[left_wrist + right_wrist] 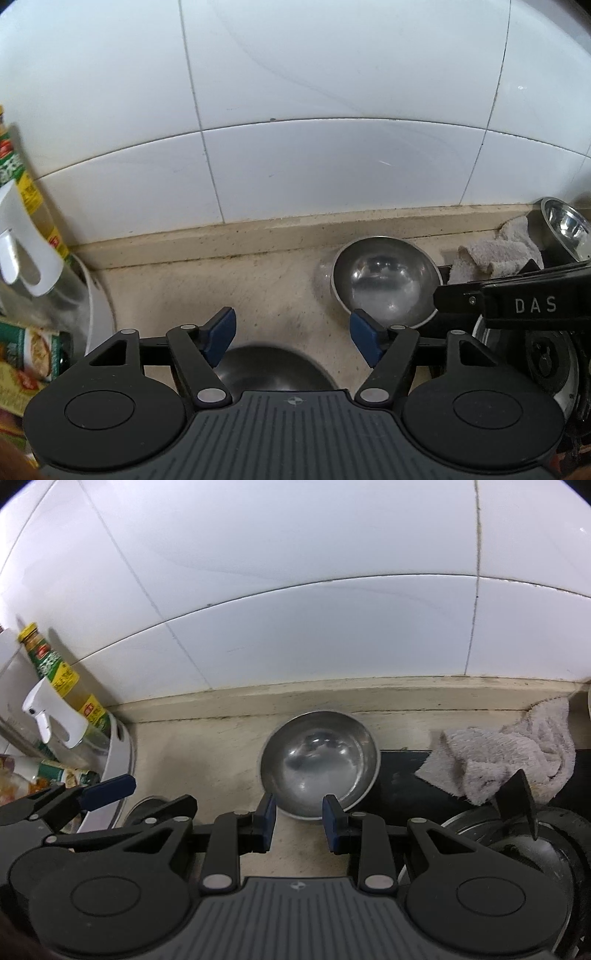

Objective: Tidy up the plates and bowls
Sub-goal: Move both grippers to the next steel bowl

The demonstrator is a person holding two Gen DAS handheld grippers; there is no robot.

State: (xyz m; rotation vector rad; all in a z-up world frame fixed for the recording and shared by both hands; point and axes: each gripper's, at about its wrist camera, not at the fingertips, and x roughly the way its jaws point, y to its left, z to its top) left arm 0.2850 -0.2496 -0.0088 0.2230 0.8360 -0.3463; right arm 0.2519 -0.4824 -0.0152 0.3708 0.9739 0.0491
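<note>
Steel is what I'm looking at: a round stainless bowl (pixel 319 764) sits upright on the beige counter (pixel 221 280) close to the tiled wall (pixel 295 110), its inside shiny and empty, its right edge at the black stove top (pixel 402 775). My right gripper (pixel 298 825) hangs just in front of it, blue pads a narrow gap apart, nothing between them. My left gripper (pixel 293 338) stands with its pads wide apart over a second bowl (pixel 273 369), dark and mostly hidden behind the gripper body, so I can't tell its depth or whether the pads touch it. From the right wrist only a sliver of that bowl shows. A grey cloth (pixel 517 749) lies crumpled on the stove. From the left wrist I also see a third shiny bowl (pixel 565 225) at the far right, cut off by the frame, which the right wrist misses. A sauce bottle (pixel 61 672) and white spray bottle (pixel 51 716) stand in a white bin (pixel 118 775) at left
</note>
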